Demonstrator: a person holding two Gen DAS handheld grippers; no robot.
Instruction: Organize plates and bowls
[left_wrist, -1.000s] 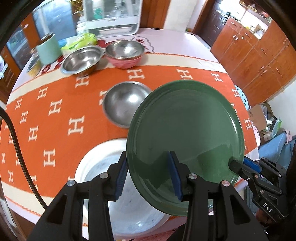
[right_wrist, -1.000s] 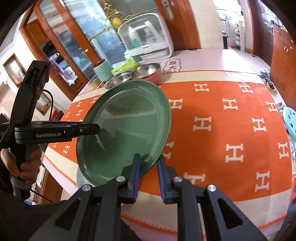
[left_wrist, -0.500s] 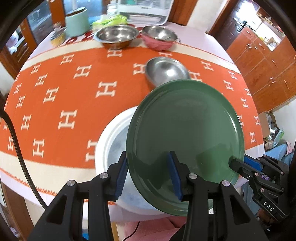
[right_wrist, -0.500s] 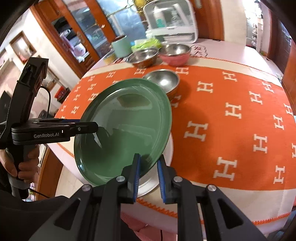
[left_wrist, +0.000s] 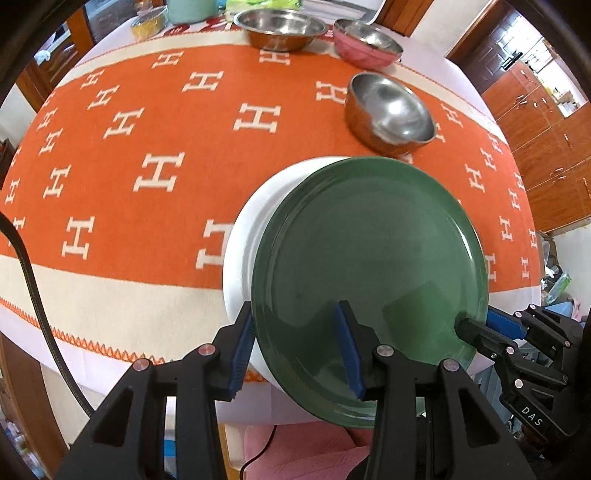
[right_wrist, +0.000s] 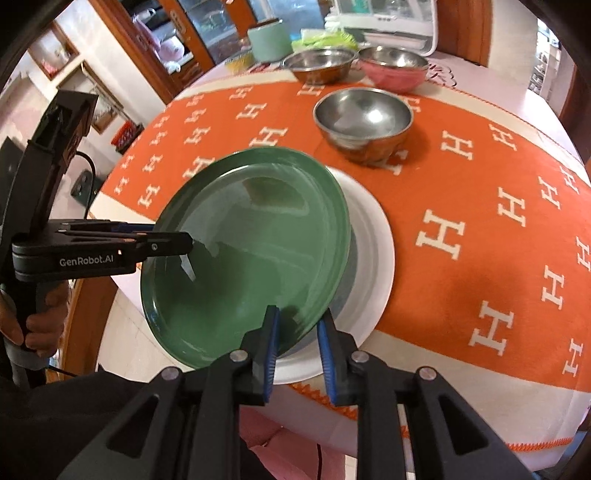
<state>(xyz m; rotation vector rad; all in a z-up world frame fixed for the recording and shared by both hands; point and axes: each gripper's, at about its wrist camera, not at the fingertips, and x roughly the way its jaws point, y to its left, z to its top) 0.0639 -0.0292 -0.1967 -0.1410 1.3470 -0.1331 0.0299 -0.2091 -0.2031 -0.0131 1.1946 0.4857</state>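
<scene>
A dark green plate (left_wrist: 369, 258) (right_wrist: 251, 251) hangs tilted just above a white plate (left_wrist: 243, 236) (right_wrist: 373, 258) near the table's front edge, covering most of it. My left gripper (left_wrist: 295, 347) (right_wrist: 184, 240) is shut on the green plate's near-left rim, one pad under it and one on top. My right gripper (right_wrist: 298, 343) (left_wrist: 476, 326) straddles the opposite rim. Its jaws are opening, and the rim sits loosely between the blue pads (right_wrist: 271, 343).
A steel bowl (left_wrist: 391, 110) (right_wrist: 364, 114) stands just beyond the white plate. Farther back are a wide steel bowl (right_wrist: 319, 64), a pink bowl (right_wrist: 393, 70) and a green canister (right_wrist: 267, 40). The orange cloth (left_wrist: 166, 166) covers the table. A person's hand (right_wrist: 33, 325) grips the left handle.
Both grippers carried the green plate down and over the white plate, which it now mostly covers. The right gripper's pads have spread apart a little.
</scene>
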